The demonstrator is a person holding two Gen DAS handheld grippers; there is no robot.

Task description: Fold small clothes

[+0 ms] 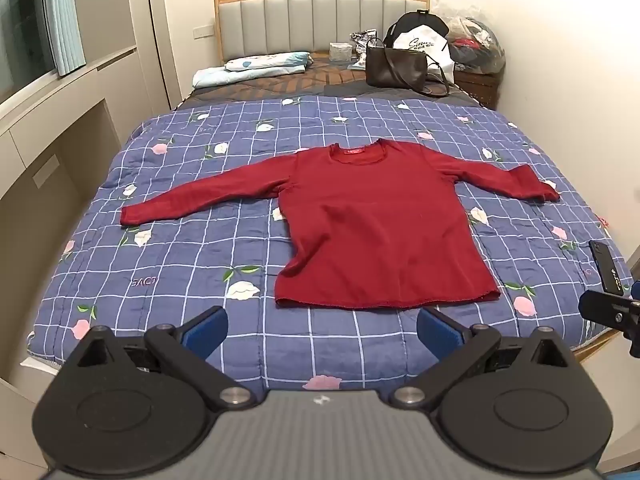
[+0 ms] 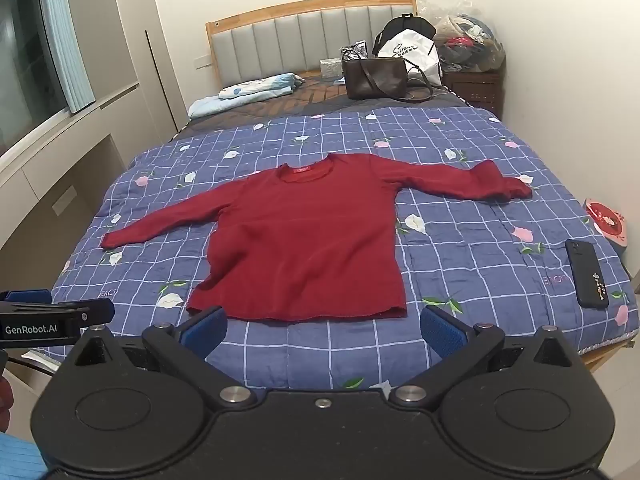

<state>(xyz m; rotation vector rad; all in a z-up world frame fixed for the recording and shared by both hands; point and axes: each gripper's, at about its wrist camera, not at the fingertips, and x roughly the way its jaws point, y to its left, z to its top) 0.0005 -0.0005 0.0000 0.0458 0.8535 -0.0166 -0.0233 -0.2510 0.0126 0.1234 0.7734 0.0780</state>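
A dark red long-sleeved sweater (image 1: 376,224) (image 2: 304,236) lies flat on the blue checked floral quilt (image 1: 224,248) (image 2: 472,248), collar toward the headboard, both sleeves spread sideways, hem nearest me. My left gripper (image 1: 322,330) hovers open just short of the hem, its blue pads empty. My right gripper (image 2: 324,330) is open too, nothing between its pads, in front of the hem's right half. The left gripper's body (image 2: 52,316) shows at the left edge of the right wrist view; the right gripper's body (image 1: 612,308) shows at the right edge of the left wrist view.
A black phone (image 2: 586,274) (image 1: 608,266) lies on the quilt near the right edge. A brown handbag (image 1: 396,66), white bag and folded blue bedding (image 1: 248,68) sit by the headboard. A red round object (image 2: 608,220) is off the bed's right side. Cabinets run along the left.
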